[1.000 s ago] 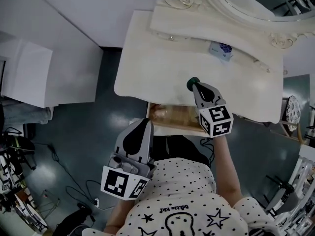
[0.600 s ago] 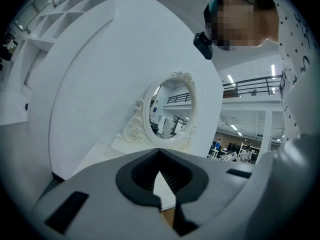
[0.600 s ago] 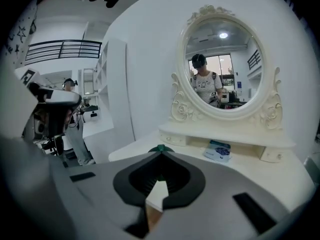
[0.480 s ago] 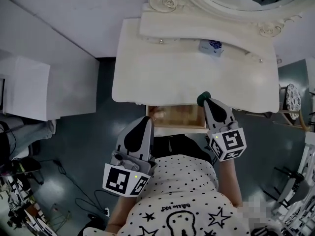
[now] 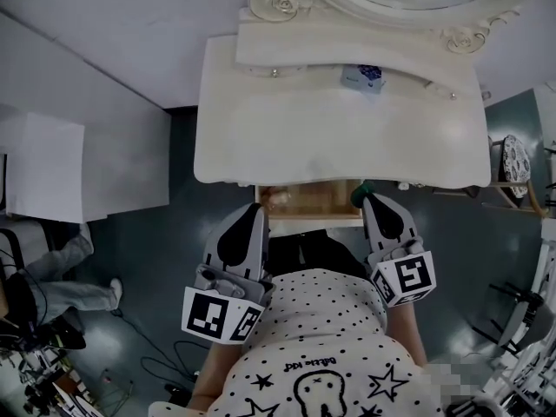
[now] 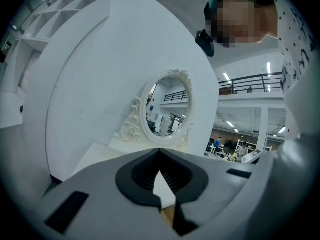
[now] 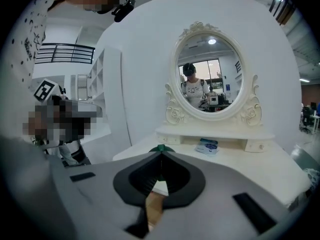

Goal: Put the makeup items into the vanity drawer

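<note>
Right gripper: My right gripper (image 5: 371,201) has its jaws shut tight on a little green-topped thing (image 5: 360,193). Only the round green top pokes out past the tips.
Left gripper: My left gripper (image 5: 253,210) has its jaws closed with nothing between them. It hangs by the left end of the drawer.
Where the thing is: The green-topped thing is at the right end of the open drawer (image 5: 313,218), just by the front edge of the desk (image 5: 330,137). I cannot tell if it is inside yet or just above.
Other stuff: A small box (image 5: 360,76) with blue print sits far back on the desk, under the mirror (image 7: 207,81).
What could go wrong: The drawer is only partway out, so the gap looks thin. I think the green top could bump the desk edge on the way in. If I let go too high, the thing could bounce or roll. My left gripper is close enough to knock the drawer.
What things are made of: The desk is smooth, white and hard, with curly carved bits around the oval mirror. The drawer is bare light wood inside. The green top looks round and slick, so it might slip. The jaws have dark ridged pads.
</note>
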`<state>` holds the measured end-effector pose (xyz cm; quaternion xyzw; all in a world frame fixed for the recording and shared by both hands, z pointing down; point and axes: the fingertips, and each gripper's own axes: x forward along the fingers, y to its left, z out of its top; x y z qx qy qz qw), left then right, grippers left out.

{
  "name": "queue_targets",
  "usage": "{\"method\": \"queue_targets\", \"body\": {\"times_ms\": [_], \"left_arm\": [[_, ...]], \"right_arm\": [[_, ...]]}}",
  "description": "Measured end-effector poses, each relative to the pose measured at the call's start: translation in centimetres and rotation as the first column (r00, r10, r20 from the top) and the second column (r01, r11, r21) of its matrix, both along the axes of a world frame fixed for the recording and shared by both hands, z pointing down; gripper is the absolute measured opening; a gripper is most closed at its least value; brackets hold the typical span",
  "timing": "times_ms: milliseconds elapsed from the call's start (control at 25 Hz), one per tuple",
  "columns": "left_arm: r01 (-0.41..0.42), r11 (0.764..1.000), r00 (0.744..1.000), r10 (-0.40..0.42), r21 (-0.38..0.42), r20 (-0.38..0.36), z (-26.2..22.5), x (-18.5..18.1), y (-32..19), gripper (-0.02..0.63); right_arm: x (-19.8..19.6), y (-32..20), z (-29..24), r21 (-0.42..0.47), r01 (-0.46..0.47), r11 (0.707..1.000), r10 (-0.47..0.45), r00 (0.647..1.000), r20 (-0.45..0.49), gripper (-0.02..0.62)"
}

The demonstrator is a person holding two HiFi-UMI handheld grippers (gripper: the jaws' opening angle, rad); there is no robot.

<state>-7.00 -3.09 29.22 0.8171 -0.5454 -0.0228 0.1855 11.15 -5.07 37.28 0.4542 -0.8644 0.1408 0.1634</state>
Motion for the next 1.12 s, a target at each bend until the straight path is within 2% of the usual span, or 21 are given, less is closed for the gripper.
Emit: {"method": "queue_targets", "body": {"times_ms": [400, 1120], "left_arm": [[-0.016, 1.000, 1.000, 0.016, -0.004, 0.002, 0.2, 0.1, 0.9, -0.003], [-0.022, 1.000, 1.000, 0.022, -0.019, -0.001, 0.5, 0.7, 1.7, -0.003]], "right_arm": [[-0.2, 2.5, -0.7, -0.016, -0.024, 1.000, 0.025, 0.998, 0.055, 0.009], [0.2, 3.9, -0.3, -0.043, -0.025, 0.999, 0.028, 0.998, 0.057, 0.008]]}}
